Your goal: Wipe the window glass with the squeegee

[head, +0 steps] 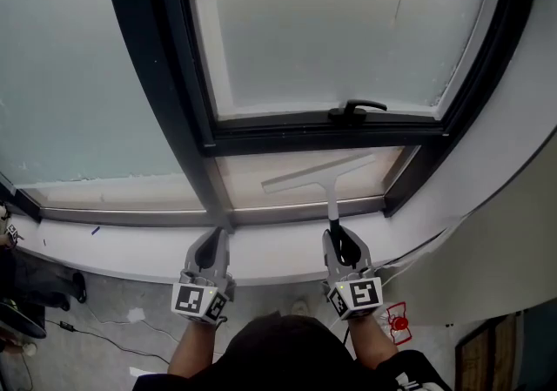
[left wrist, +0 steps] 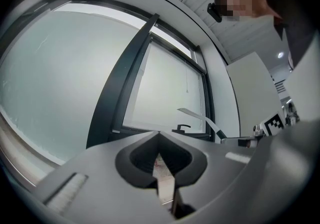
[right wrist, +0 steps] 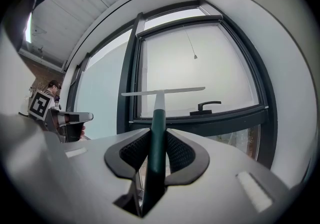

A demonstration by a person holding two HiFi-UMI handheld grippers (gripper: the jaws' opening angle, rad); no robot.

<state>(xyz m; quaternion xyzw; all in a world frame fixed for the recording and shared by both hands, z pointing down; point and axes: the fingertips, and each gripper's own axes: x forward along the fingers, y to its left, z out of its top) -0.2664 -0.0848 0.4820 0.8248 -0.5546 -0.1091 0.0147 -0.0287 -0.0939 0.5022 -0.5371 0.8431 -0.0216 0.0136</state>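
My right gripper (head: 341,239) is shut on the dark green handle of the squeegee (head: 332,196), whose pale blade (head: 318,173) lies in front of the lower pane of the window glass (head: 313,180). In the right gripper view the squeegee (right wrist: 159,118) stands upright between the jaws, its blade (right wrist: 163,91) level before the glass (right wrist: 195,78). My left gripper (head: 211,246) is shut with nothing in it, down by the sill, left of the right one. The left gripper view shows the squeegee blade (left wrist: 192,114) off to the right.
A black window handle (head: 355,108) sits on the dark frame (head: 322,132) above the blade. A thick dark mullion (head: 174,93) separates the left pane (head: 78,76). The white sill (head: 261,250) runs below. A person (right wrist: 51,88) stands at the far left of the right gripper view.
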